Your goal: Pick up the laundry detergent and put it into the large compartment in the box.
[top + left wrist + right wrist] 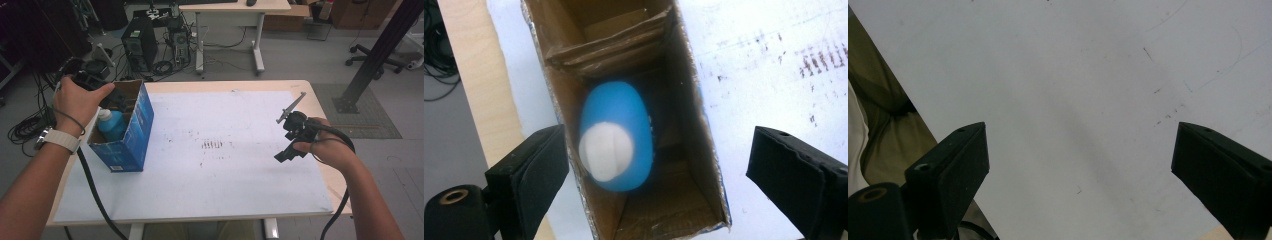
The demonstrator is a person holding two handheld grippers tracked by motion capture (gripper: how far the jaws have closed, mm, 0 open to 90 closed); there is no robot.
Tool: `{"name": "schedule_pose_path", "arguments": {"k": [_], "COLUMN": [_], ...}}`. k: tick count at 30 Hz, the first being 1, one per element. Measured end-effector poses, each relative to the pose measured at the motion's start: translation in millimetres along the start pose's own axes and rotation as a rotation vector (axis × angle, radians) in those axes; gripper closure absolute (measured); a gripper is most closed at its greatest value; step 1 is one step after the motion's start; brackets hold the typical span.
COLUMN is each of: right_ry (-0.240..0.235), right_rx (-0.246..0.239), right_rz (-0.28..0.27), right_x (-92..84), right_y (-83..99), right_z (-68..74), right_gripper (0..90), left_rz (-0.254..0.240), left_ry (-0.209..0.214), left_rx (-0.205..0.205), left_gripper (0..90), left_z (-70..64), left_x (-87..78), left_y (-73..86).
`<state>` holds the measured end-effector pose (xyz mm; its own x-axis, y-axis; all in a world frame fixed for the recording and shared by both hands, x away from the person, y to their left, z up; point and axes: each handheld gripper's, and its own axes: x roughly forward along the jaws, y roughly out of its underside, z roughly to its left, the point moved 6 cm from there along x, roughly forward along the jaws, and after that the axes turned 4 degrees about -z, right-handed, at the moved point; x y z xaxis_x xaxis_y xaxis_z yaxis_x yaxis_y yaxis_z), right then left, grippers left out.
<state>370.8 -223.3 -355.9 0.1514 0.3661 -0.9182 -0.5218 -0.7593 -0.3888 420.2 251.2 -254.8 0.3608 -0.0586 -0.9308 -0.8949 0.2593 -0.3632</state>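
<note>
A blue cardboard box (131, 131) stands open-topped at the left of the table. Inside it sits a blue bottle with a white cap (109, 122), upright in the near compartment. In the left gripper view the bottle (616, 136) lies straight below, inside the box (696, 150). My left gripper (656, 170) hangs open above the box, its jaws wide apart and empty; in the high view the left gripper (97, 85) hovers over the box's far end. My right gripper (292, 140) is held open above the white sheet at the right, and the right gripper (1080, 170) holds nothing.
A white sheet (225, 165) covers most of the wooden table (210, 85). Faint brown marks (212, 145) stain its middle. Beyond the table stand a computer tower (139, 47), tangled cables, a desk (235, 10) and a black post (380, 50).
</note>
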Motion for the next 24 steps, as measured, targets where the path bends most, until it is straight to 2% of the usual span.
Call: {"name": "schedule_pose_path", "arguments": {"k": [13, 24], "right_ry": [-0.003, -0.002], "right_rx": [-0.005, -0.005], "right_rz": [0.004, 0.005], "right_x": [1.4, 0.6], "right_y": [-1.0, -1.2], "right_z": [0.8, 2.2], "right_gripper": [8.5, 8.5], "left_rz": [-0.039, -0.046], "left_ry": [0.021, 0.044], "left_rx": [0.090, 0.137], "left_gripper": [9.8, 9.8], "left_z": [-20.9, -30.2], "left_x": [-16.5, -23.7], "left_y": [-7.6, -7.4]}}
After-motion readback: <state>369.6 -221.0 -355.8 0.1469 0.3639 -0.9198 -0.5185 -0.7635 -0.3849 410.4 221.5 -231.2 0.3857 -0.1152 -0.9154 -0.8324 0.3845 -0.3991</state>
